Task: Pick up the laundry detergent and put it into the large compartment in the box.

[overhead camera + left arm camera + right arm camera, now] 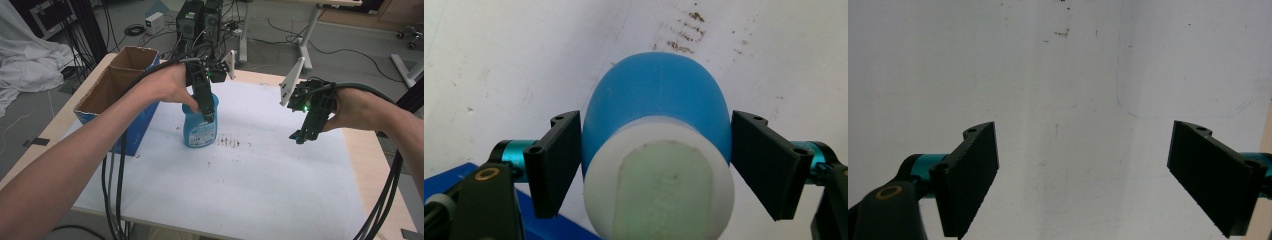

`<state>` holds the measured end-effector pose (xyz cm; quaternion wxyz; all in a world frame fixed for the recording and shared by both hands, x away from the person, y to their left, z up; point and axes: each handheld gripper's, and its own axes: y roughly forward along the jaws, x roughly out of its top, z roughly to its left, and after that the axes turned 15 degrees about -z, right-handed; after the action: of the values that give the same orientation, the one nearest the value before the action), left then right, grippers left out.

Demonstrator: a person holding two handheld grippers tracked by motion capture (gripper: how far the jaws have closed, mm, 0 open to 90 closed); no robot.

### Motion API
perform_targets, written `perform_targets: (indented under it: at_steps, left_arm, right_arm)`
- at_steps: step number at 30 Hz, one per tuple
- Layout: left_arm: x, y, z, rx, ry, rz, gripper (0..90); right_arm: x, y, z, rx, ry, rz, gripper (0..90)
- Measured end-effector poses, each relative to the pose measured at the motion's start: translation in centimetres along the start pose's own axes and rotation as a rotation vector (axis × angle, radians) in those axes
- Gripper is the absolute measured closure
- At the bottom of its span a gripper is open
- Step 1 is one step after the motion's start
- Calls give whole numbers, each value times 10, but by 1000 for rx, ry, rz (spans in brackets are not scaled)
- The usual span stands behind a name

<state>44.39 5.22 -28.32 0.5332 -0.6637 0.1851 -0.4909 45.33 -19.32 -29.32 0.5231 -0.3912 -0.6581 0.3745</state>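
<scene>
I have the left gripper [207, 112] down over the blue bottle [201, 127], which stands upright on the white sheet [250, 190] just at three o'clock of the cardboard box [115, 85]. In the left gripper view the two black jaws sit against the bottle's [659, 100] sides just below its white cap [659, 185], one at nine o'clock and one at three o'clock — as far as I can judge, the pads are on the plastic. I read this as the grasp step: the hold is made, the lift not yet begun.

The right gripper [300, 136] hangs clear at three o'clock of the bottle, well apart from it, jaws wide with nothing but bare sheet between them [1083, 150].

Next I would want a straight rise, keeping the bottle upright — the sides are rounded and smooth, so a slip is the risk.

The box stands open-topped; from the high view I cannot tell what, if anything, lies inside. The bottle is capped, its contents hidden.
</scene>
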Motion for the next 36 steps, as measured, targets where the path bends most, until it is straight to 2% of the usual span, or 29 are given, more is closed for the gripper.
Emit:
perform_targets:
  at_steps: [15, 17, 18, 36]
  left_arm:
    - [0, -1, -1, -9, 4, 2, 298]
    - [1, -2, 0, -6, 15, 6, 306]
    - [0, -1, 0, -5, 4, -1, 309]
    - [1, -2, 2, 1, -4, 9, 374]
  right_arm:
    - [0, 2, 0, 0, 1, 7, 122]
    - [0, 2, 0, 2, 1, 6, 123]
    - [0, 2, 0, 4, -5, 5, 123]
    - [0, 2, 1, 1, -4, 9, 123]
